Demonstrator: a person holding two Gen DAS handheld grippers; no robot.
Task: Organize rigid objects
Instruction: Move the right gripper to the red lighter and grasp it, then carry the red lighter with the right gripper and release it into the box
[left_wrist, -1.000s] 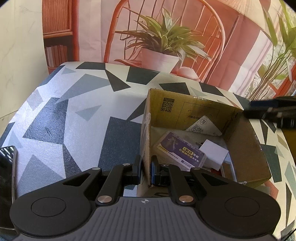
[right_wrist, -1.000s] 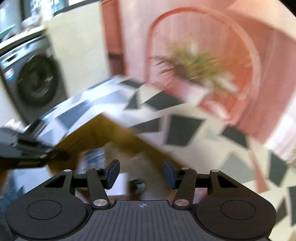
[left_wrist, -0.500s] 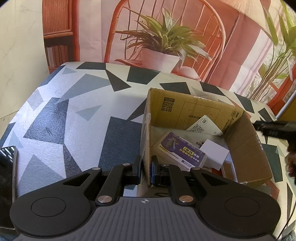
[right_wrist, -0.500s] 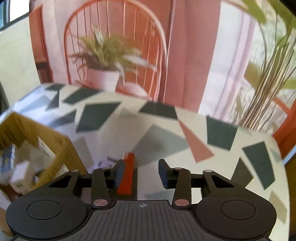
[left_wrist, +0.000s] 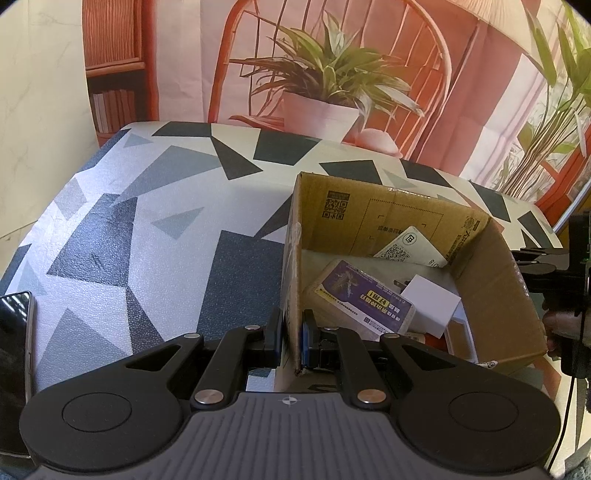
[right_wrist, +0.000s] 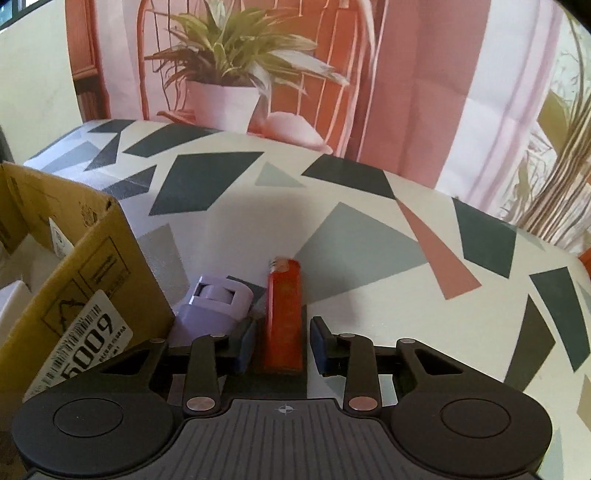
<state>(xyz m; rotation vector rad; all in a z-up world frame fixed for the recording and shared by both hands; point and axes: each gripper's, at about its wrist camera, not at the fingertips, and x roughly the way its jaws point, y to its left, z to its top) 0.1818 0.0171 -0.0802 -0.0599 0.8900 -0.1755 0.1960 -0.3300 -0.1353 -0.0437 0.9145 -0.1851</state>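
On the patterned desk (right_wrist: 354, 229), just beside the cardboard box (left_wrist: 495, 280), an orange lighter (right_wrist: 283, 314) lies between the right gripper (right_wrist: 282, 345) fingers, which have just been closing but stand slightly apart from it. A lilac object (right_wrist: 214, 306) lies between lighter and box. The left gripper (left_wrist: 292, 334) fingers are clamped on the box's near wall.

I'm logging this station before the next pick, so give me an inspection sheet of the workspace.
Surface: table with a geometric-pattern cover.
Job's things: cardboard box holding small packages and cards; orange lighter on the table beside it.
Clutter: lilac plastic item next to the lighter; phone at the table's edge.
Grippers: left gripper shut on the box wall; right gripper jaws have just been closing, either side of the lighter, a gap still showing.
Cables: thin black cable.
Surroundings: backdrop printed with plant and chair.
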